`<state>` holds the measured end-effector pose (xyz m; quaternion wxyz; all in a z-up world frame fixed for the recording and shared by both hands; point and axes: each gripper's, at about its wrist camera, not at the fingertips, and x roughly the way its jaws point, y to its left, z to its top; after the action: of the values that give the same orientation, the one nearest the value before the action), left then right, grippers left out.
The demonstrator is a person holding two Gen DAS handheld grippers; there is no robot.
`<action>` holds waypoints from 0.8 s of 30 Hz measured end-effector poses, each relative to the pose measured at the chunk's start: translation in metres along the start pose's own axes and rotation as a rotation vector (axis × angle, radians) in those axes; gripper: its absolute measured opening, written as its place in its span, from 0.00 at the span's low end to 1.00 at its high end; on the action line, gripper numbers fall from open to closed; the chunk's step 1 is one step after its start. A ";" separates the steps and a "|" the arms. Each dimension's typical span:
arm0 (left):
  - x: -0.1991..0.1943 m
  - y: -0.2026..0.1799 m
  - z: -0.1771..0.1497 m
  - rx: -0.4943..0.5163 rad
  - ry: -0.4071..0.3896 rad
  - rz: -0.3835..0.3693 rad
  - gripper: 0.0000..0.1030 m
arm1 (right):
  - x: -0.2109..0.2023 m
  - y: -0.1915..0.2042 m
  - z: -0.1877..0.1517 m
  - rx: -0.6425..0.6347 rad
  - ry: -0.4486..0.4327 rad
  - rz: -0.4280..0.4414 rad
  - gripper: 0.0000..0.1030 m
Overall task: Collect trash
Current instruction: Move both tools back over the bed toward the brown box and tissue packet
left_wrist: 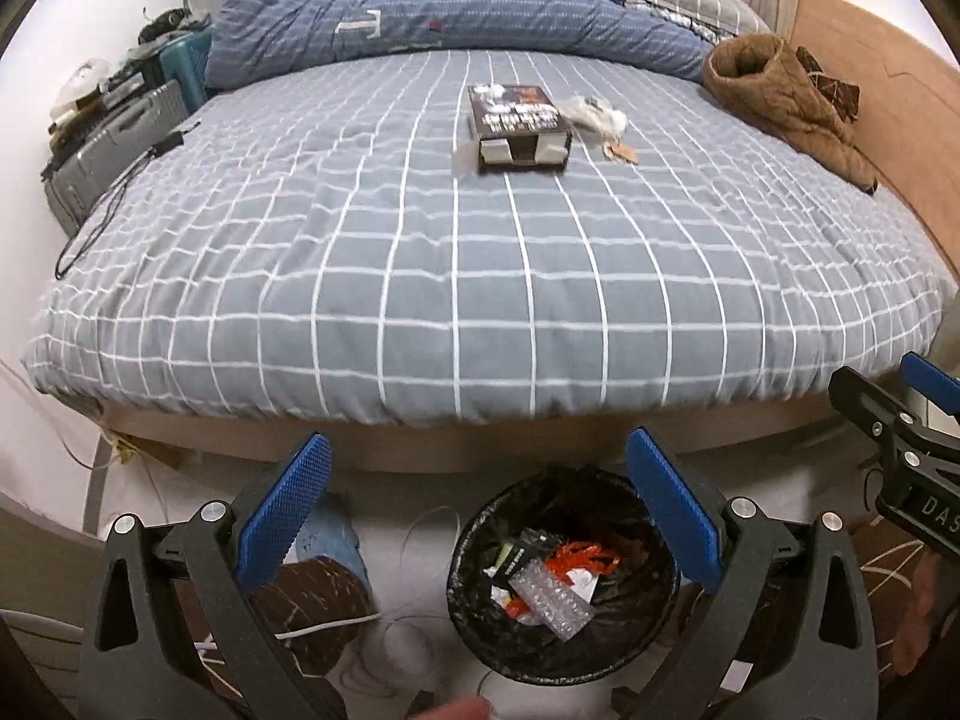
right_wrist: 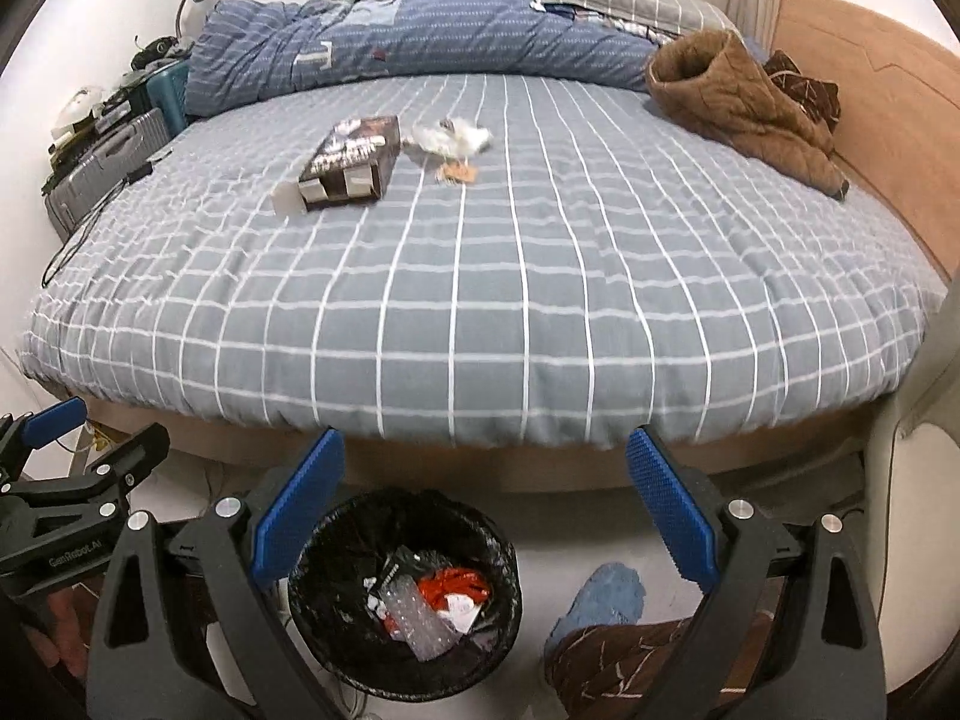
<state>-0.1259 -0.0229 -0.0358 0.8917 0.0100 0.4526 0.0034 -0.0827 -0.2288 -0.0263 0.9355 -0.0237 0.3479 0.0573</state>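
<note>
Bedroom; grey checked bed ahead. Dark box, crumpled white wrapper and small tag lying mid-bed, close together. Black-lined bin on floor at bed foot, holding bubble wrap and orange scraps. Left gripper spread wide, empty, above bin. Right gripper likewise wide, empty.
</note>
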 end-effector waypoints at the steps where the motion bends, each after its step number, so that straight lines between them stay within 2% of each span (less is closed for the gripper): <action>1: -0.002 0.001 0.003 -0.002 -0.006 0.001 0.94 | -0.002 0.001 0.004 -0.002 -0.006 0.000 0.89; 12: -0.015 0.006 0.043 -0.011 -0.050 0.003 0.94 | -0.009 0.001 0.050 -0.012 -0.070 -0.004 0.89; 19: -0.002 0.010 0.078 -0.024 -0.048 0.004 0.94 | 0.003 -0.004 0.083 -0.019 -0.096 -0.011 0.89; 24: 0.018 0.010 0.104 -0.029 -0.040 0.009 0.94 | 0.027 -0.007 0.112 -0.025 -0.100 -0.015 0.89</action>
<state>-0.0311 -0.0138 0.0119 0.9005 -0.0010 0.4346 0.0139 0.0111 -0.2239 0.0405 0.9518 -0.0352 0.2996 0.0560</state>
